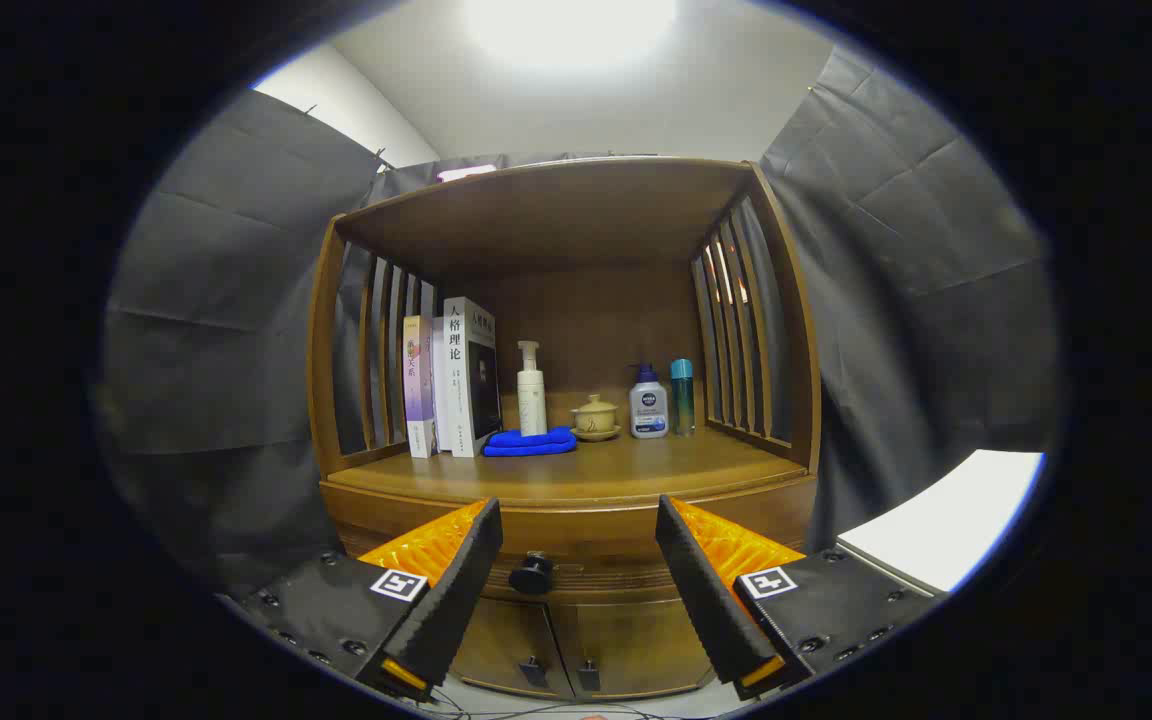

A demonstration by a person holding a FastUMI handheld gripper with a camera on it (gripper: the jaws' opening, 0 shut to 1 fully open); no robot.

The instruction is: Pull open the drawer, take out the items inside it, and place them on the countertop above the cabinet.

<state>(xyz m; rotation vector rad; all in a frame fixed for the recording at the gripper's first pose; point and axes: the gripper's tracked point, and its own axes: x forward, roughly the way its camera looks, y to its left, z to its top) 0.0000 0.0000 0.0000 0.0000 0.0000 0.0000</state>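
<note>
Here, hand-held gripper (579, 520) spread before closed drawer (576, 560).

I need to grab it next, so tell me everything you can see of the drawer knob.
The drawer knob is a small, dark, rounded knob, matte-looking, sticking out from the middle of the wooden drawer front below the countertop. The drawer looks closed. The knob sits between the open jaws of the gripper, nearer the left one; nothing touches it.
</note>
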